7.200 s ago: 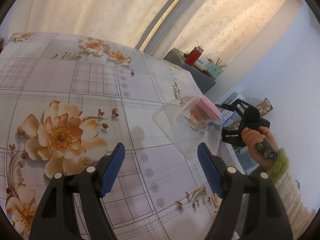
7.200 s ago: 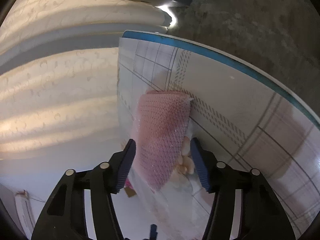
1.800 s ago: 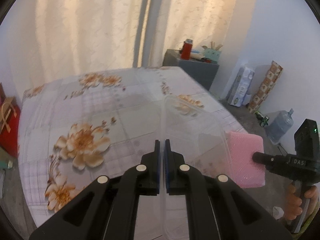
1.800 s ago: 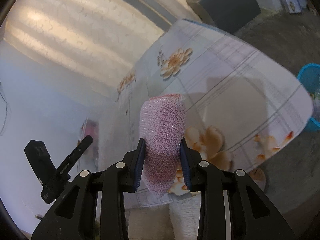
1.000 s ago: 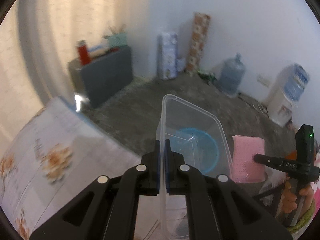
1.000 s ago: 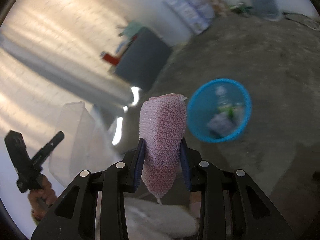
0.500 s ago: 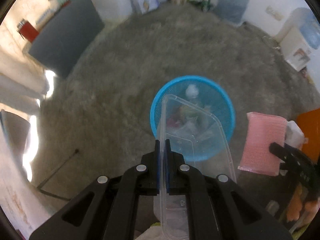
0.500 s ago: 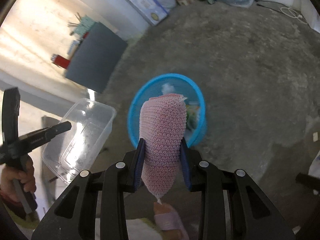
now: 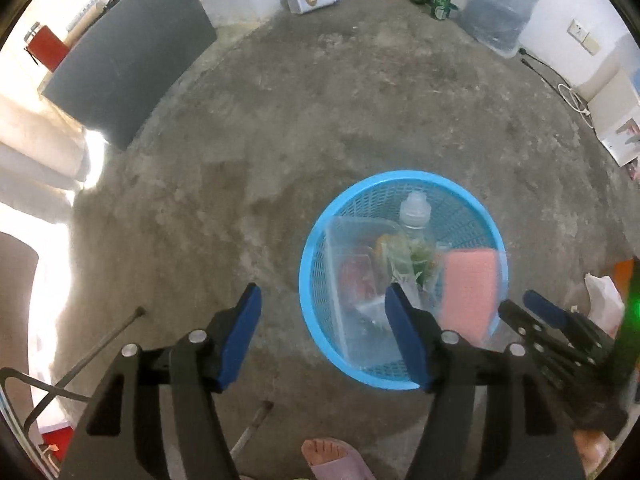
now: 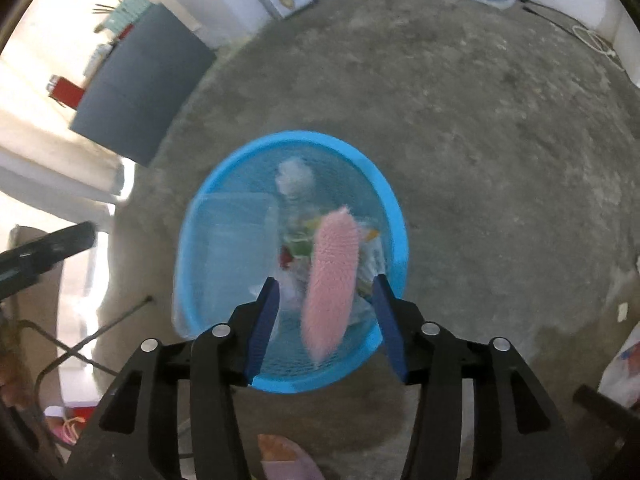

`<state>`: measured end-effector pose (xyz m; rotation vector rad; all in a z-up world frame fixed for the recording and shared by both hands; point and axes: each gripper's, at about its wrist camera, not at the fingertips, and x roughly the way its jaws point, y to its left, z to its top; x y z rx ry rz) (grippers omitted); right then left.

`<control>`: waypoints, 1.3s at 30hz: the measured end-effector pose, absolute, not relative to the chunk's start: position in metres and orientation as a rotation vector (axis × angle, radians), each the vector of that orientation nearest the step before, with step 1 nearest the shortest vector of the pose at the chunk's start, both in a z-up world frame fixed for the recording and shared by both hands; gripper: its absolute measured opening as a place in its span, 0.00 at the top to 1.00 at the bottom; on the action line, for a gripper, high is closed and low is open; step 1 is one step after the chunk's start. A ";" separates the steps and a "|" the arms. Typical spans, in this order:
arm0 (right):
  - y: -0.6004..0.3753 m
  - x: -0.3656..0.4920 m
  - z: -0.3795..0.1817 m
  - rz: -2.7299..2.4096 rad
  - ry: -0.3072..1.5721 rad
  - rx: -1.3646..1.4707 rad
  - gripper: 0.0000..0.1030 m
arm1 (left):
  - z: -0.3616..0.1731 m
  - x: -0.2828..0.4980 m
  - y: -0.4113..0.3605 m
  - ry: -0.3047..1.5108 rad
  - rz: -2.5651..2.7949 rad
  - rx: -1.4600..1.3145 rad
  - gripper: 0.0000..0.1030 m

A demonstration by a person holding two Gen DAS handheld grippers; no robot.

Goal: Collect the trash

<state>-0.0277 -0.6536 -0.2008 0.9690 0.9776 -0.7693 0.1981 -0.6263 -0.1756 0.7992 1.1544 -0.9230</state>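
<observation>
Blue plastic mesh forms the round waste basket [image 9: 316, 240] on the concrete floor [image 9: 320, 100], and everything here is placed by it. Both grippers hang above it, pointing steeply down. The left gripper [image 9: 322, 338] has its jaws opening with nothing between them; the clear plastic container [image 9: 352, 280] lies inside the basket against its left wall, beside a clear bottle [image 9: 416, 216] and some crumpled wrappers. The right gripper [image 10: 323, 328] is also opening, and the pink mesh sponge [image 10: 332, 280] sits between its pads without touching either, blurred, apparently dropping over the basket's right half. In the left wrist view the sponge overlaps the basket's right rim, so the release looks a little close to the edge. To do this step well, the person would best keep the right gripper centred over the basket's opening until the sponge is clearly inside, letting the jaws part fully so the mesh does not snag on a pad. A sandalled foot [image 9: 332, 456] stands just near the basket's near side.
</observation>
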 end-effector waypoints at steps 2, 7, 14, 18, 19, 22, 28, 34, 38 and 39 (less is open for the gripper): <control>-0.652 -0.033 -0.198 -0.776 0.966 0.962 0.54 | -0.172 0.204 -0.623 1.158 -0.923 0.777 0.39; -0.652 -0.041 -0.190 -0.799 0.934 0.935 0.50 | -0.150 0.208 -0.613 1.125 -0.943 0.731 0.39; -0.642 -0.072 -0.156 -0.806 0.820 0.969 0.51 | -0.083 0.196 -0.568 1.084 -1.053 0.611 0.34; -0.623 -0.091 -0.128 -0.794 0.759 0.976 0.51 | -0.030 0.185 -0.518 1.023 -1.118 0.534 0.30; -0.618 -0.095 -0.120 -0.789 0.745 0.974 0.51 | -0.017 0.183 -0.502 1.006 -1.130 0.507 0.29; -0.593 -0.104 -0.092 -0.758 0.702 0.954 0.50 | 0.016 0.175 -0.456 0.961 -1.141 0.432 0.24; -0.530 -0.103 -0.034 -0.680 0.676 0.818 0.41 | 0.067 0.154 -0.330 0.837 -1.075 0.251 0.14; -0.453 -0.083 0.016 -0.575 0.685 0.610 0.28 | 0.077 0.111 -0.218 0.703 -0.875 0.178 0.06; -0.402 -0.069 0.031 -0.516 0.700 0.481 0.18 | 0.063 0.089 -0.172 0.723 -0.792 0.120 0.06; -0.389 -0.066 0.034 -0.507 0.708 0.446 0.16 | 0.062 0.084 -0.163 0.723 -0.781 0.108 0.05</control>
